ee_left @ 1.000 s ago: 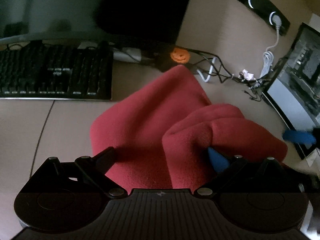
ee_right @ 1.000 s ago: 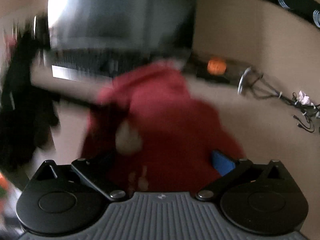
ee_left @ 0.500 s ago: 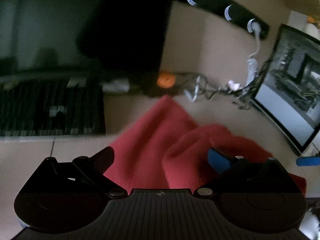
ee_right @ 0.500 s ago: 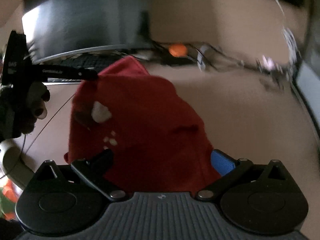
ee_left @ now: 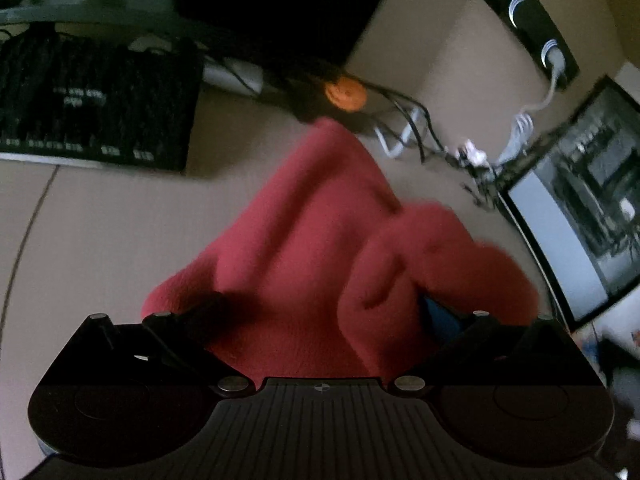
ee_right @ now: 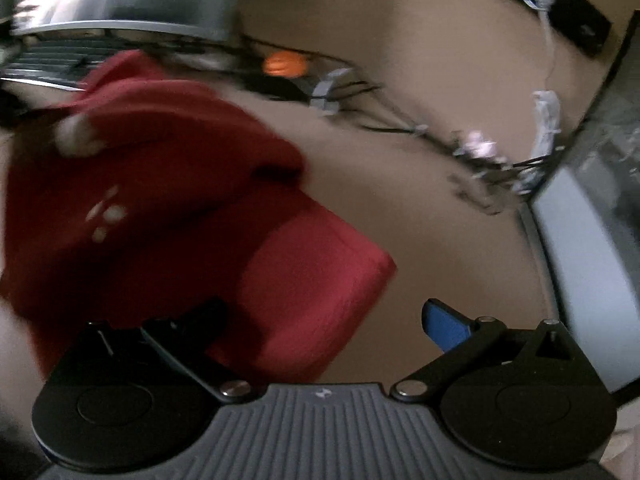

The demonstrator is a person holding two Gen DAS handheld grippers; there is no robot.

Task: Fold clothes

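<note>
A red fleece garment (ee_left: 304,240) lies bunched on the beige desk, rising to a point toward the back. My left gripper (ee_left: 324,316) is open just over its near edge, and a fold covers part of the blue right finger pad (ee_left: 440,322). In the right wrist view the same garment (ee_right: 180,200) sits to the left and shows small white print marks. My right gripper (ee_right: 324,316) is open at the garment's right corner. Its dark left finger (ee_right: 204,316) rests over the cloth and its blue pad (ee_right: 444,324) is over bare desk. Both views are blurred.
A black keyboard (ee_left: 92,108) lies at the back left under a dark monitor. An orange pumpkin figure (ee_left: 345,94) and tangled cables (ee_left: 412,136) sit behind the garment. A second screen (ee_left: 580,216) stands at the right, and a black power strip (ee_left: 520,12) runs along the wall.
The right gripper has swung to the right, so the garment now lies left of it with bare desk under its blue pad. The left gripper stays open at the cloth's near edge.
</note>
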